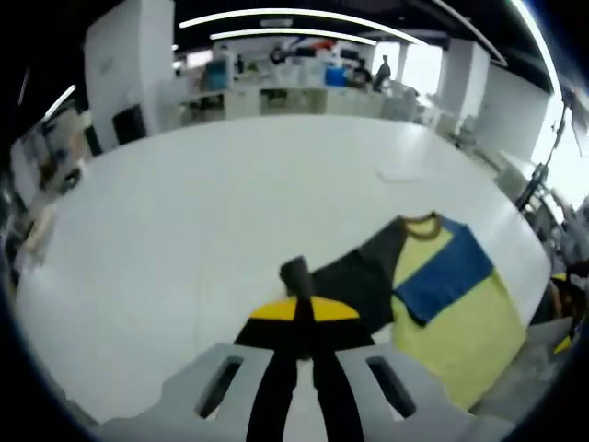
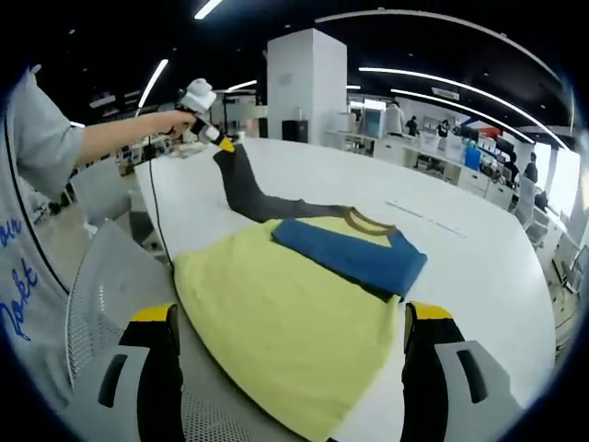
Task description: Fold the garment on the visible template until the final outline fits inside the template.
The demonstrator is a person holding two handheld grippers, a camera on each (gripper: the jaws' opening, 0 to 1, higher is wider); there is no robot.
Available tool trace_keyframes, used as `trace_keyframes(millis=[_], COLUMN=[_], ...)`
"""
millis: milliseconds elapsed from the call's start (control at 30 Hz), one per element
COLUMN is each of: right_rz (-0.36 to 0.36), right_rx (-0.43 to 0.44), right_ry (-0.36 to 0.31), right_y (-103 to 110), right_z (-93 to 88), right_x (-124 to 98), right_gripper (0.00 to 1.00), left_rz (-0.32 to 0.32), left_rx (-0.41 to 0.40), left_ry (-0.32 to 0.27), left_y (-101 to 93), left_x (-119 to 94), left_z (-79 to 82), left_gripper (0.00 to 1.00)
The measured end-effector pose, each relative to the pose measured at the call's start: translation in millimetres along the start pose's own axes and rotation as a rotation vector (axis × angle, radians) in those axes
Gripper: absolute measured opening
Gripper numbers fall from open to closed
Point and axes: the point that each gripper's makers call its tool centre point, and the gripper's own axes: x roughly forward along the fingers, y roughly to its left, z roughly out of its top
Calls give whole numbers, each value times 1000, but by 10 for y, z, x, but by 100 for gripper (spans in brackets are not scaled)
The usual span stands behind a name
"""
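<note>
A yellow shirt [image 2: 285,322] lies flat on the white table [image 2: 479,267], with its blue sleeve [image 2: 354,253] folded across the chest below the collar [image 2: 368,221]. Its dark grey sleeve [image 2: 253,198] stretches up and away from the body, lifted at its end. My left gripper [image 2: 213,132], held in a person's hand, is shut on that sleeve end. In the left gripper view, the left gripper [image 1: 304,318] pinches the dark sleeve [image 1: 359,276], and the cuff [image 1: 294,272] sticks out past the tips. The yellow body [image 1: 460,331] and blue sleeve [image 1: 446,272] lie to the right. My right gripper [image 2: 290,313] is open above the shirt's hem.
A grey mesh chair [image 2: 101,295] stands at the table's near edge beside the person's grey shirt [image 2: 23,230]. A black cable [image 2: 156,221] hangs from the left gripper. Faint marks [image 2: 414,214] lie on the table beyond the shirt. Desks and people [image 1: 304,74] fill the far room.
</note>
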Motion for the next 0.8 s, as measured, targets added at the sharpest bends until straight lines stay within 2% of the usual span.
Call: trace_keyframes(millis=[267, 600, 800], right_rz=[31, 28, 39], right_rx=[14, -16, -16], right_ry=[-33, -36, -46], right_y=[20, 9, 56], right_z=[33, 11, 12], right_x=[-57, -73, -59], right_gripper=[100, 100, 100], left_rz=[-34, -130, -160], left_rx=[23, 3, 41], left_ry=[-6, -81, -104], left_y=[-310, -732, -919], left_x=[-20, -103, -128], left_z=[128, 410, 568], left_gripper=[0, 0, 0])
